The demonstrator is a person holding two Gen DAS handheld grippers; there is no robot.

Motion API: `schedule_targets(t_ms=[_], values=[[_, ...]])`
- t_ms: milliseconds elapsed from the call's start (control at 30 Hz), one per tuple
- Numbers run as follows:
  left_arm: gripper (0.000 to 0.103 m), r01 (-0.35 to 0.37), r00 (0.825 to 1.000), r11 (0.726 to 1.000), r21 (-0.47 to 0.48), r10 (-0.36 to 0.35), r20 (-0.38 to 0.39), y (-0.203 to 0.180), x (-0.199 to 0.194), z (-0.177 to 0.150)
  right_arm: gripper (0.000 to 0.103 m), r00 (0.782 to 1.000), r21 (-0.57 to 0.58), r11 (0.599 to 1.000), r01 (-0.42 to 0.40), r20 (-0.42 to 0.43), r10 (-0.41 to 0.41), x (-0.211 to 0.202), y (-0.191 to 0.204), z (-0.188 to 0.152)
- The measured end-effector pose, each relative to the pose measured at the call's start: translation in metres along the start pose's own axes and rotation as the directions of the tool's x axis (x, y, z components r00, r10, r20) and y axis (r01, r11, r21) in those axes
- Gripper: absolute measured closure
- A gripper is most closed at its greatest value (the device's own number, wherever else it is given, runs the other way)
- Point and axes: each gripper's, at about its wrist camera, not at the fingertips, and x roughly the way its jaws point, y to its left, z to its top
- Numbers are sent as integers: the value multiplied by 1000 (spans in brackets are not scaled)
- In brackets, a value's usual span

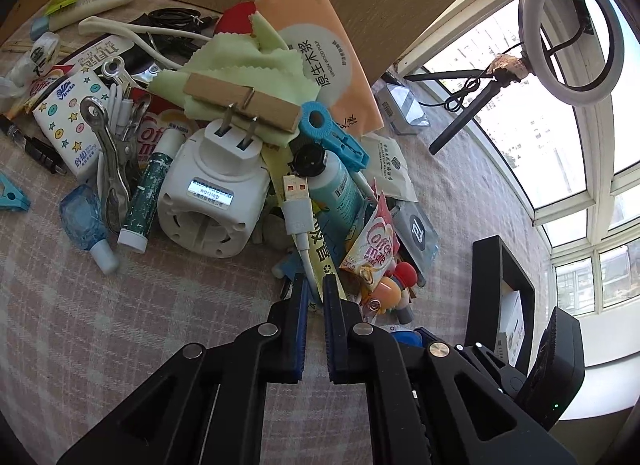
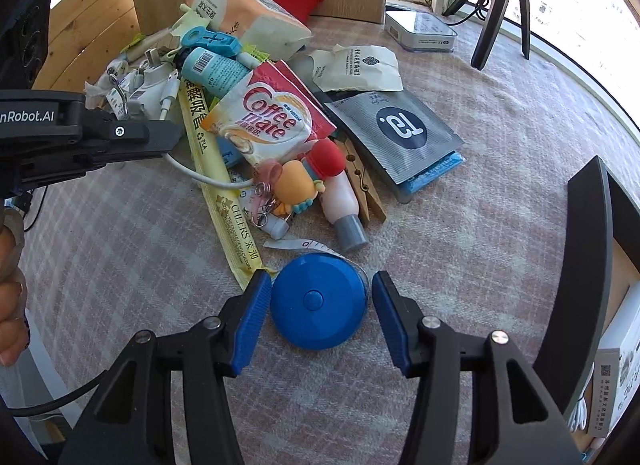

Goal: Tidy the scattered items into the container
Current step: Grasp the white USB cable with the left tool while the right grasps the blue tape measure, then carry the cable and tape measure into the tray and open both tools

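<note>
Right claw (image 2: pixel 318 301): it stood wide open, pointing steeply down, with ribbed blue pads on black plastic fingers. It held nothing.
Tape (image 2: pixel 312 321): a smooth, round blue disc with a centre button lay flat between the right jaws. The left pad sat just beside its rim and the right pad stood clear of it. A white printed strip trailed from its far edge.
Left claw (image 1: pixel 314 285): its jaws were almost closed, leaving only a narrow slit. They appeared to pinch the cable at their tips.
Cable (image 1: pixel 296 221): a thin, white, rubbery cord ran away from the left tips to a flat USB plug with an orange tongue.
Packet (image 2: pixel 236 217): a long, narrow yellow paper sleeve lay just beside the cable, slanting toward the right claw's left finger.
Sachet (image 2: pixel 268 125): a glossy, crinkled red-and-white sachet lay beyond the tape, on top of the pile.
Figurine (image 2: pixel 296 185): a rounded orange toy on a metal ring lay between the sachet and the tape.
Peg (image 2: pixel 364 185): a plain wooden peg with a wire spring lay beside a pale bottle.
Adapter (image 1: pixel 212 201): a chunky white plastic cube with two flat metal prongs sat beyond the left claw, to its left.
Tablecloth (image 2: pixel 120 265): a woven, pale pink plaid lay under everything.
Container (image 2: pixel 584 265): a black, straight-walled box stood well to the right of the right claw, apart from the pile.
</note>
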Motion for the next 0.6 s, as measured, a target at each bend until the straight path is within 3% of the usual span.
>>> schedule_targets(t_ms=[267,600], values=[[100,47,999,999,9,-48,9,-2,-27,-11,55,1000,21,1000,-4,6,4,-12,-9,-16],[100,94,993,991,91,-99,57,-31,-69,-16,55,996,124,992,-5,94,-6,-56,-23,-35]])
